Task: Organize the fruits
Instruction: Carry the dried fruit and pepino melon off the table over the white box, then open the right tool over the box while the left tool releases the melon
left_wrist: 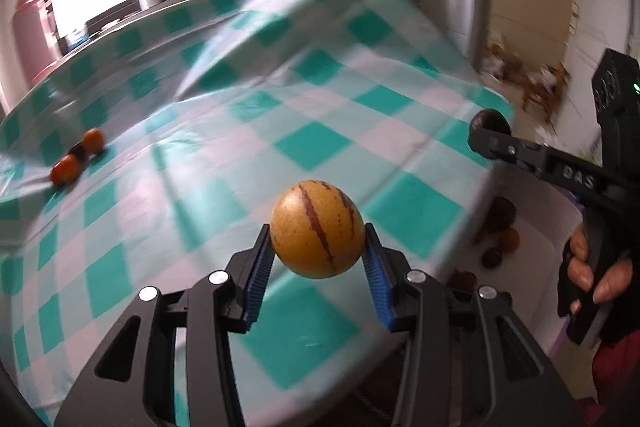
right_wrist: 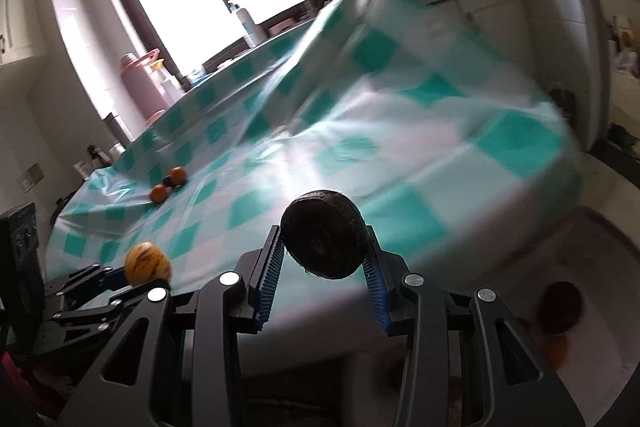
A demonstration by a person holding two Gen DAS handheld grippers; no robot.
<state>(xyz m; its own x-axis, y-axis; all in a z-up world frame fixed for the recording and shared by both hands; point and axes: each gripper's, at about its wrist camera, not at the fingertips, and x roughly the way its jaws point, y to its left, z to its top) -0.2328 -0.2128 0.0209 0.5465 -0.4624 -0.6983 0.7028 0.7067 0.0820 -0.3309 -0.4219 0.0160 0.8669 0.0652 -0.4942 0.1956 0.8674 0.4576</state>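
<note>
My left gripper (left_wrist: 318,247) is shut on a yellow fruit with purple stripes (left_wrist: 317,227) and holds it above the checked tablecloth (left_wrist: 312,143). The same fruit (right_wrist: 147,263) shows at the left of the right wrist view. My right gripper (right_wrist: 324,247) is shut on a dark brown round fruit (right_wrist: 324,233), held over the table's right edge; it also shows in the left wrist view (left_wrist: 490,123). Two small orange fruits (left_wrist: 78,155) with a dark one between them lie on the cloth at the far left, also seen from the right wrist (right_wrist: 170,183).
A white basin (right_wrist: 600,267) below the table's right edge holds several dark and orange fruits (right_wrist: 560,311), also visible in the left wrist view (left_wrist: 500,227). Bottles and a pink flask (right_wrist: 140,87) stand by the window behind the table.
</note>
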